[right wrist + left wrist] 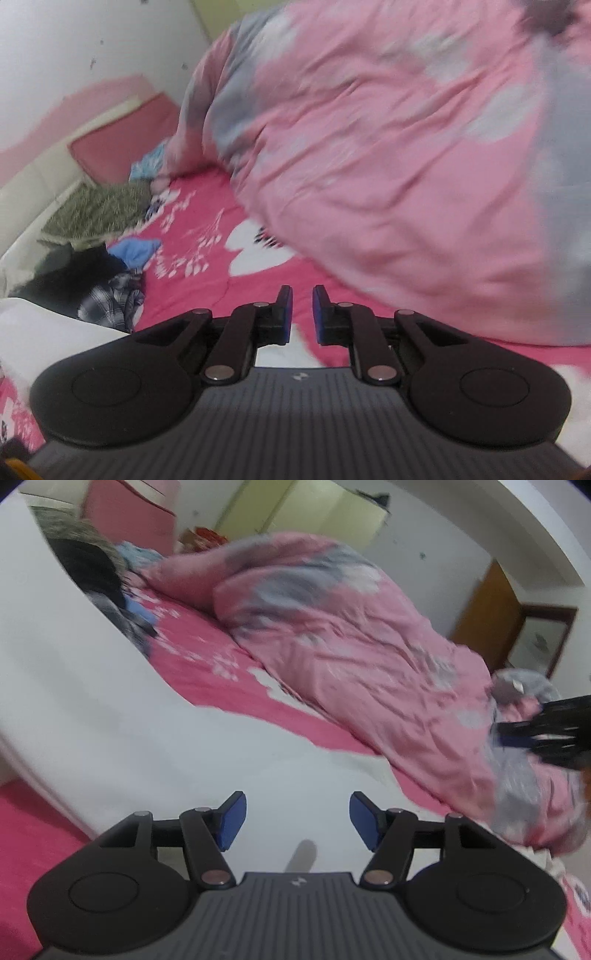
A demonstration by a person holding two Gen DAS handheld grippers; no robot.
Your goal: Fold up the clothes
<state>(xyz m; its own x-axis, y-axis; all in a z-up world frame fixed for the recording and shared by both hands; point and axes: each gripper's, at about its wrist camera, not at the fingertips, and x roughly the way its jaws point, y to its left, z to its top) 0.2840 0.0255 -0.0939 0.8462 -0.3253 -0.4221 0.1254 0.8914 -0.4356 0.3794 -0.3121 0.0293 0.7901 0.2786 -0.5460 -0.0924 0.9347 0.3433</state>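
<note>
A white garment (122,716) lies spread across the pink bed sheet (207,664) and fills the left and middle of the left wrist view. My left gripper (297,819) hovers just above it, open wide, with nothing between its blue pads (232,821). In the right wrist view my right gripper (302,314) hangs over the pink sheet (192,288), its jaws a narrow gap apart and empty. An edge of the white garment (40,325) shows at its lower left. The right gripper (546,734) also appears blurred at the right edge of the left wrist view, against the duvet.
A bulky pink and grey duvet (388,155) is heaped on the bed's far side, close to the right gripper. A pile of clothes (99,236), green, black, plaid and blue, sits by the pink headboard (122,140). A wooden door (487,616) stands beyond.
</note>
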